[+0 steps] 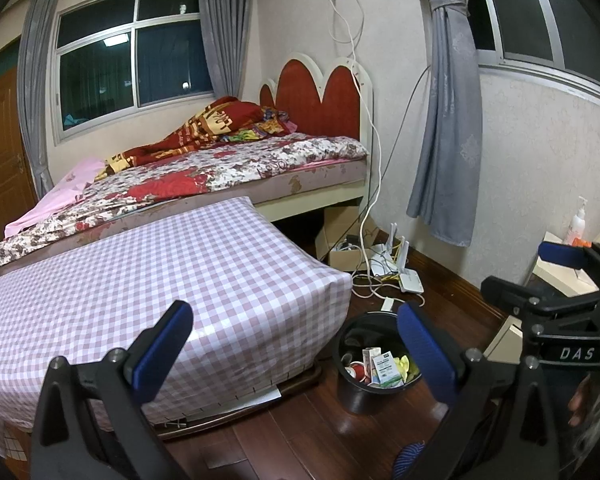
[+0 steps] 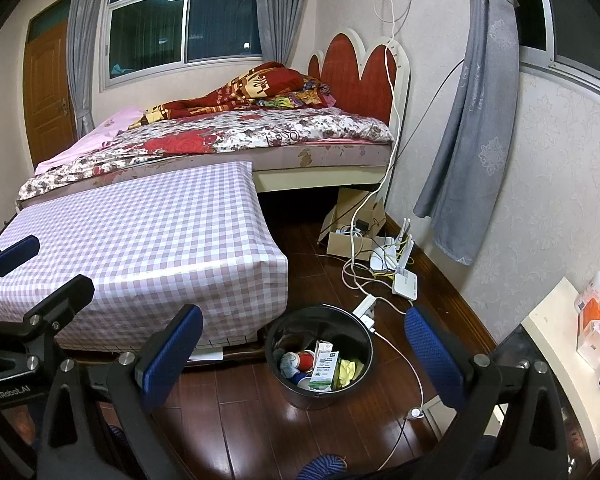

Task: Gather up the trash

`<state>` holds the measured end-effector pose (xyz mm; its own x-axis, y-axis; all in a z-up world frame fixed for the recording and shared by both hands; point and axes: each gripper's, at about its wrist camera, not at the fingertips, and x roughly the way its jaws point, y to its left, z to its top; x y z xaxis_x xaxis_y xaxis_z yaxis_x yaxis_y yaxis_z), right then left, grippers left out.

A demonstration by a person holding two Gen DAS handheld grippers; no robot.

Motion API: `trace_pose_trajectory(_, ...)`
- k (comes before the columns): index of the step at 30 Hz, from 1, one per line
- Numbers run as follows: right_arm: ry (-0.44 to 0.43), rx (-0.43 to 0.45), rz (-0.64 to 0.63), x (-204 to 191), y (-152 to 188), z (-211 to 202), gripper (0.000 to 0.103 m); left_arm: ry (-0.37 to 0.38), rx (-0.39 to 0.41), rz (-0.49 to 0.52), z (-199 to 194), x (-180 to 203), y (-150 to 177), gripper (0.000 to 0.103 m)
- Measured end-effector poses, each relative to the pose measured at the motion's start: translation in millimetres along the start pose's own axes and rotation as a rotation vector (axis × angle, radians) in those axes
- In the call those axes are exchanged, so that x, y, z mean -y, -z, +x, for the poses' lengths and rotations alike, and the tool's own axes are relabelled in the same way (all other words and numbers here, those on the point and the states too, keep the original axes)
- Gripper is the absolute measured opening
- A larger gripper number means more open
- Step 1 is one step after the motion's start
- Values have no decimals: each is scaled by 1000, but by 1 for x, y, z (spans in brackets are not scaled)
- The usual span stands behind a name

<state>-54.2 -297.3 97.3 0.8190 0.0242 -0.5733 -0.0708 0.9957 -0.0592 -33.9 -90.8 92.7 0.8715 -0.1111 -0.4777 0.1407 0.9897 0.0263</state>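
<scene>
A bedroom at night: dark glossy plank floor, a bed with a floral sheet, and a low counter under slick lilac-checked vinyl pushed against it. Both grippers are held up with their fingers spread wide and nothing between them: the left gripper has its blue ribbed pads apart, and the right gripper likewise.

The round black plastic trash bin stands on the floor just beyond and between the right fingers, beside the counter's corner; seen from the left wrist it sits toward the right-hand finger. Inside lie a small white-and-green carton, a red-and-white cup, crumpled yellow wrapping and other scraps, so the trash appears already collected.

The risk I judge most likely is snagging: a thin white cable runs over the floor right beside the bin, toward a power strip and a white router. Lifting or dragging the light, smooth-walled bin could catch it, or tip the loose contents out.
</scene>
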Motion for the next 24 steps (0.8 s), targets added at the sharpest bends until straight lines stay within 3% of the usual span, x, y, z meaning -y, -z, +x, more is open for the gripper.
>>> trace_pose_trajectory(24, 0, -2, 3, -1, 1, 0, 102, 13, 4, 12, 0, -7, 3, 102)
